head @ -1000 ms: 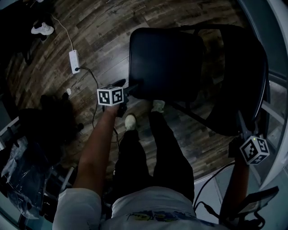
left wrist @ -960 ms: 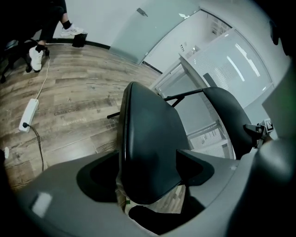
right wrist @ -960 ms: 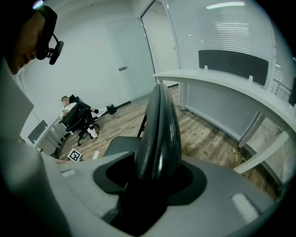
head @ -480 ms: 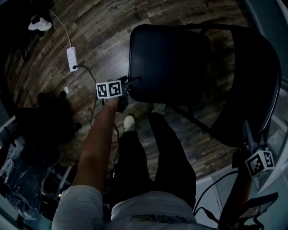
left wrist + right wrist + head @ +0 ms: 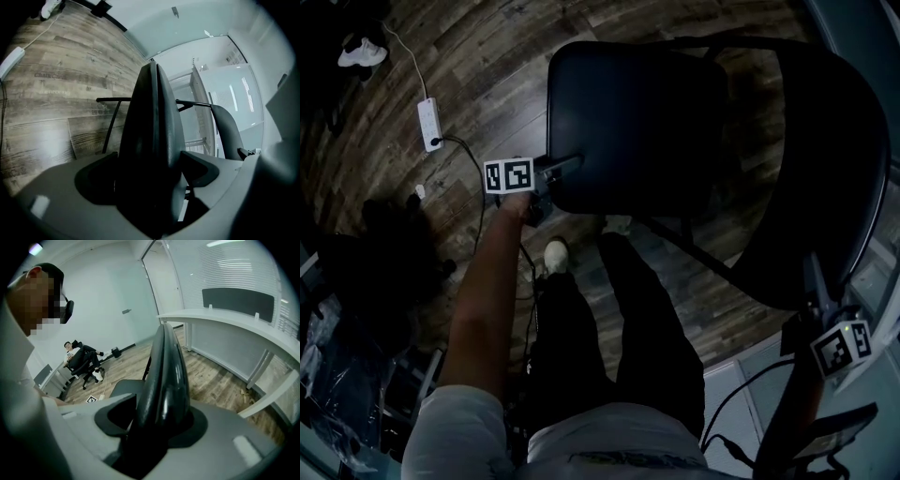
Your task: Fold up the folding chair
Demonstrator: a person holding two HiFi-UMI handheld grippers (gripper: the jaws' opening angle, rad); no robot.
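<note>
On the wood-plank floor (image 5: 487,56), toward 12 o'clock in the head view, stands the black folding chair (image 5: 675,122), unfolded, its seat (image 5: 619,122) level and its backrest (image 5: 844,169) curving down the 2 to 3 o'clock side. The left gripper (image 5: 558,171) sits at the seat's near corner, at about 10 o'clock. Its jaws have just been opening and now stand spread wide, and in the left gripper view the seat's edge fills the gap between them with a pad against each face. The right gripper (image 5: 820,295), at 4 o'clock, is closed over the backrest's rim, which runs up between its jaws in the right gripper view. Each gripper carries a marker cube (image 5: 508,175) printed with black-and-white square codes (patterns only, no letters or numbers). The right gripper's cube (image 5: 842,348) also shows a small lit spot on its top edge. A white power strip (image 5: 427,125) lies at 10 o'clock with a cable (image 5: 473,155) trailing from it. In the left gripper view one plank bears faint print (image 5: 47,76), too blurred to read. No brand or label shows on the chair.
</note>
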